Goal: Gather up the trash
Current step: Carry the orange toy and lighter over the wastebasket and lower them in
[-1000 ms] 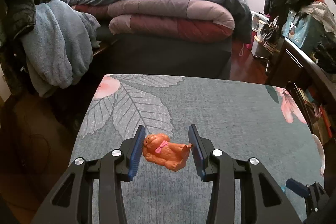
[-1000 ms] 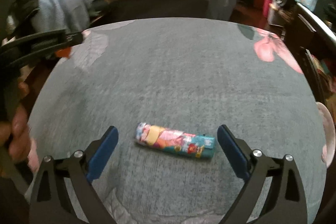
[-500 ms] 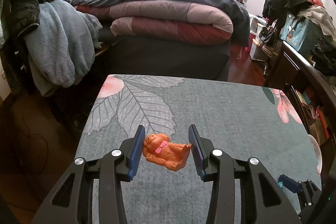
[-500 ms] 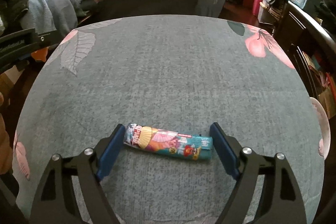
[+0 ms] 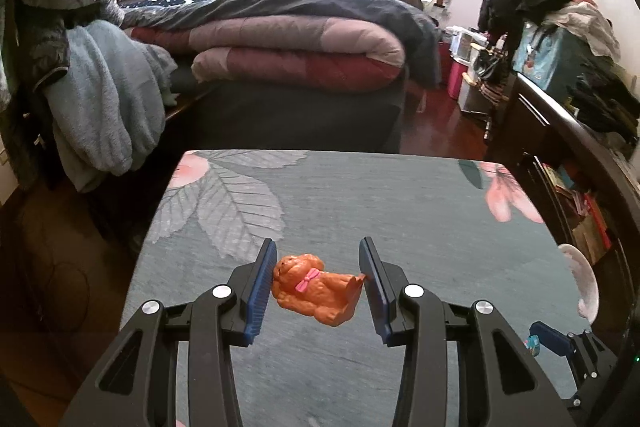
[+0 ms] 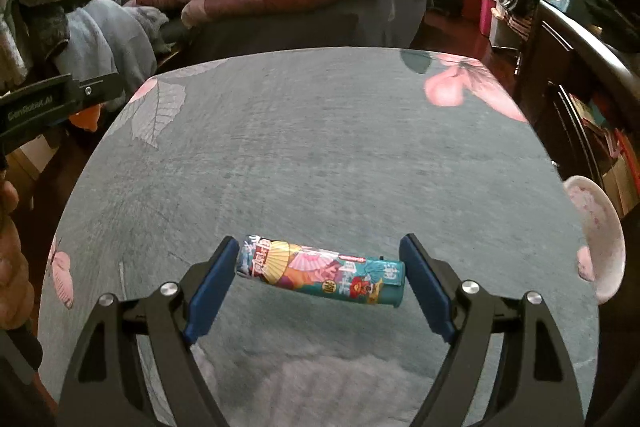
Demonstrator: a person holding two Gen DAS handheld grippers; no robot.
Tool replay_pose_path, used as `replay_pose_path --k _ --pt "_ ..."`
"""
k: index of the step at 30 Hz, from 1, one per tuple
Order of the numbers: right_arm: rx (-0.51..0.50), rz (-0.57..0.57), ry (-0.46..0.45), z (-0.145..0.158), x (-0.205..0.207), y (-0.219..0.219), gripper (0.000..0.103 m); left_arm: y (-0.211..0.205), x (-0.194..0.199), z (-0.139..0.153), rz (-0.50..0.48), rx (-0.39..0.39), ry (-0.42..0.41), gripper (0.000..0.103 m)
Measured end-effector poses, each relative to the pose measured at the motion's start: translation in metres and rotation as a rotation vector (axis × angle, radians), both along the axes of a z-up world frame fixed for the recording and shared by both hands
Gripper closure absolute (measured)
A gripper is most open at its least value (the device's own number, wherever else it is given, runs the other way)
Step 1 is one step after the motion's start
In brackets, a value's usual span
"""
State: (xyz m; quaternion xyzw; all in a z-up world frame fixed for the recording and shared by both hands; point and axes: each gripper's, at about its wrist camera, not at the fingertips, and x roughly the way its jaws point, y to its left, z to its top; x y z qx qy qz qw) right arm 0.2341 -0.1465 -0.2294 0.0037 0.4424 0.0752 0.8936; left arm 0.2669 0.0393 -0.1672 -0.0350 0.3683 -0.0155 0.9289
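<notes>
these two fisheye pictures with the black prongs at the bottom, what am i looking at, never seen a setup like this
No robot here: a person carries a two-finger gripper in each hand, each with a camera looking along its blue-padded fingers. One picture is from the left gripper, which is closed on an orange toy dog with a pink bow. The other is from the right gripper; its jaws have just been closing and now clamp a colourful printed wrapper tube by its ends. Below both is a table under a grey-green floral cloth, with a pink-and-white dish at its right edge. A bed piled with quilts stands behind.

Both tongs (image 5: 318,285) (image 6: 316,281) clamped, loaded.
</notes>
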Motion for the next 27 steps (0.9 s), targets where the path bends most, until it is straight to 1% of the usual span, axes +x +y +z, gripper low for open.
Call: replay_pose_path --k 6,14,27 --pt "0.002 -0.024 -0.032 0.011 -0.017 -0.029 0.021 -0.033 -0.012 0.01 -0.049 -0.007 -0.01 0.06" --pt "0.008 -0.085 -0.072 0.025 -0.035 -0.08 0.021 -0.081 -0.022 0.023 -0.128 -0.012 -0.024 0.06" --pt "0.022 -0.182 -0.12 0.033 -0.054 -0.152 0.021 -0.152 -0.027 0.033 -0.23 -0.004 -0.028 0.06"
